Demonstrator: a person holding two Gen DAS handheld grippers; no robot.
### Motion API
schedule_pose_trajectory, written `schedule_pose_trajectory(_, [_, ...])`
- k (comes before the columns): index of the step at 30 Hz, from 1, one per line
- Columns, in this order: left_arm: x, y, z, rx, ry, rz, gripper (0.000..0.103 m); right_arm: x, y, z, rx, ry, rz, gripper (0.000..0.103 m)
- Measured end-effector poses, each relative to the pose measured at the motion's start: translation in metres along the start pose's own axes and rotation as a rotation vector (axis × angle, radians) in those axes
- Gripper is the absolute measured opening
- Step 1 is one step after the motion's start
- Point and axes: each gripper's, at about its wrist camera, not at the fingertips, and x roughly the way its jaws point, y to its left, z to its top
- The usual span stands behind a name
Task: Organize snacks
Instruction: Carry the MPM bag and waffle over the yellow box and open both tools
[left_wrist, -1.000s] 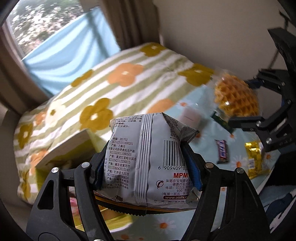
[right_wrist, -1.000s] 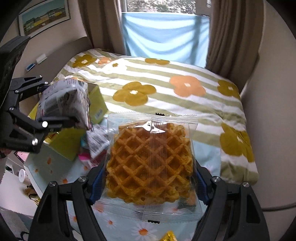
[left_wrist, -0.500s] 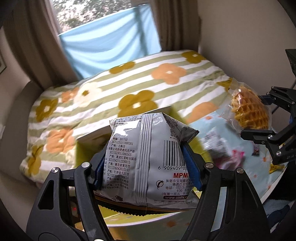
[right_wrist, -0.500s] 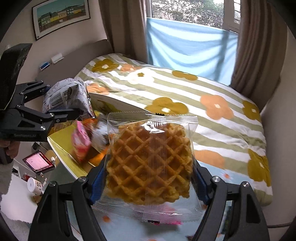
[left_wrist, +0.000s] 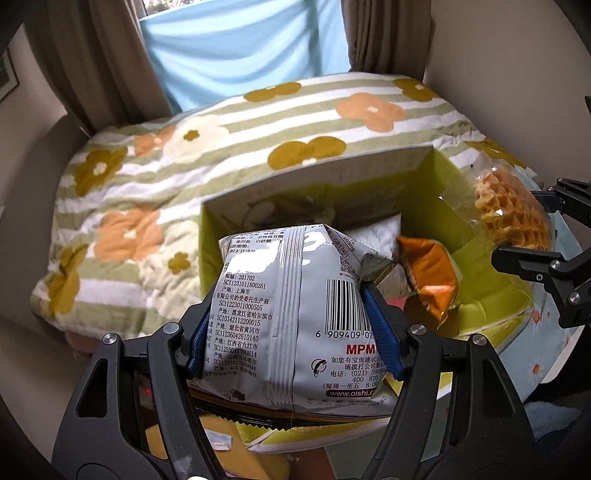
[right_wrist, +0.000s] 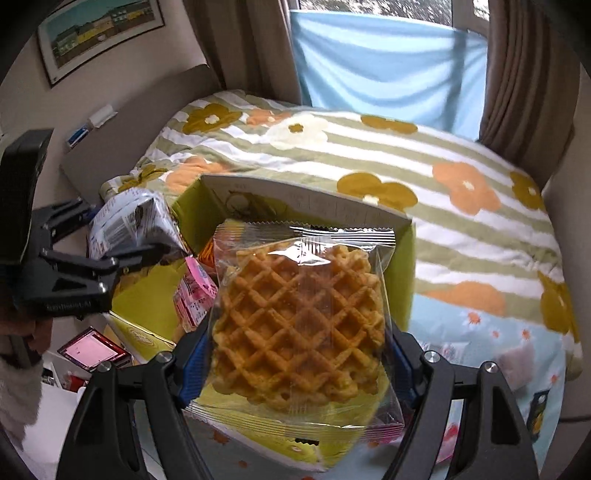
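My left gripper (left_wrist: 295, 332) is shut on a silver snack bag (left_wrist: 295, 314) and holds it over the near edge of an open yellow-green box (left_wrist: 436, 173). My right gripper (right_wrist: 299, 354) is shut on a clear-wrapped waffle (right_wrist: 299, 325) above the same box (right_wrist: 402, 266). In the left wrist view the waffle (left_wrist: 509, 206) hangs at the box's right side. In the right wrist view the silver bag (right_wrist: 129, 221) hangs at the box's left side. Inside the box lie an orange packet (left_wrist: 432, 280), a white packet (left_wrist: 376, 236) and a pink packet (right_wrist: 195, 295).
The box stands on a light blue daisy-print cloth (right_wrist: 480, 339) with a few loose snacks (right_wrist: 517, 362). Behind it is a bed with a striped flower quilt (left_wrist: 221, 147), curtains and a window. A red-framed item (right_wrist: 92, 350) lies low on the left.
Both grippers have swung over to the box with their snacks still held. The box interior has come into full view below them.
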Motion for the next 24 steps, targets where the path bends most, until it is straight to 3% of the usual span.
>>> schedule_pose_trajectory(4, [0.006,-0.006,-0.009,-0.005,0.000,-0.023,0.071,0.006,0.000,-0.007,0.030,0.030,-0.010,0.075])
schedule_pose_trajectory(5, [0.006,-0.008,-0.011,-0.004,-0.005,-0.016,0.075,0.007,0.000,-0.007,0.033,0.034,-0.013,0.075])
schedule_pose_trajectory(6, [0.008,-0.011,-0.013,-0.005,-0.004,-0.014,0.093,0.007,0.000,-0.009,0.037,0.037,-0.018,0.075])
schedule_pose_trajectory(7, [0.009,-0.013,-0.015,-0.012,0.001,-0.014,0.103,0.007,0.000,-0.009,0.039,0.039,-0.022,0.075])
schedule_pose_trajectory(11, [0.010,-0.012,-0.024,-0.077,0.006,-0.073,0.103,0.006,-0.001,-0.015,0.061,0.044,-0.026,0.076])
schedule_pose_trajectory(18, [0.000,-0.016,-0.038,-0.092,-0.005,-0.040,0.103,0.016,0.003,-0.022,0.086,0.062,-0.035,0.077])
schedule_pose_trajectory(20, [0.000,-0.016,-0.040,-0.095,-0.007,-0.026,0.103,0.018,0.004,-0.023,0.109,0.045,-0.025,0.086])
schedule_pose_trajectory(22, [-0.001,-0.017,-0.041,-0.092,-0.002,-0.011,0.103,0.017,0.005,-0.023,0.128,0.001,-0.018,0.103])
schedule_pose_trajectory(24, [-0.001,-0.018,-0.043,-0.088,0.001,-0.004,0.103,0.013,0.008,-0.024,0.120,-0.029,-0.003,0.103])
